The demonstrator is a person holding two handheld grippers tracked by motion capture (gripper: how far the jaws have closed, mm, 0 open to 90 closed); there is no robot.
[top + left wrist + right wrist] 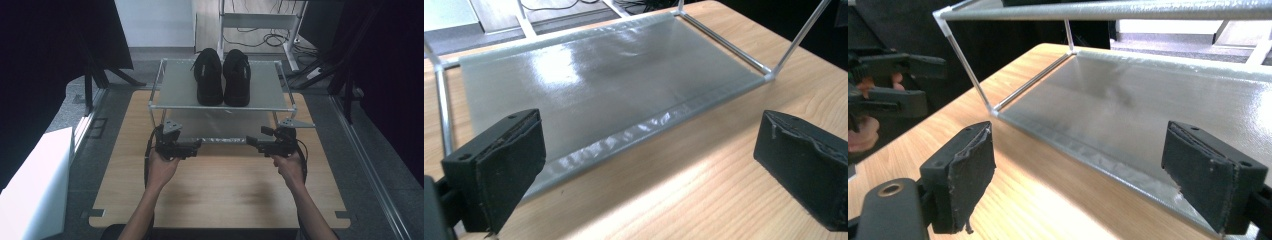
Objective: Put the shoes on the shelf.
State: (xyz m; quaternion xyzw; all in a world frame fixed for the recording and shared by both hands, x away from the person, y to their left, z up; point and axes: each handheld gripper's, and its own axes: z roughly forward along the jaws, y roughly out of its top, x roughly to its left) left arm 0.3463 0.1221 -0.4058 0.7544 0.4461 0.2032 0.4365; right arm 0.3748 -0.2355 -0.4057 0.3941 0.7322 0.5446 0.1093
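Ahead of both wide-open, empty tools, left tool [196, 145] and right tool [251, 142], the shoe rack [220, 107] could slide if bumped.

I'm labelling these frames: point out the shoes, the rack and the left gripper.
shoes [222, 77], high view, inner edge of the left shoe.
rack [222, 107], high view, top shelf's front bar.
left gripper [197, 146], high view, between its jaw tips.

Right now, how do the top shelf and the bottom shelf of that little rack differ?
The top shelf carries a pair of black shoes, standing side by side; the bottom shelf carries nothing. The top shelf sits raised on thin metal posts, while the bottom shelf lies low, just above the wooden table. Both are grey sheets stretched in the same metal frame.
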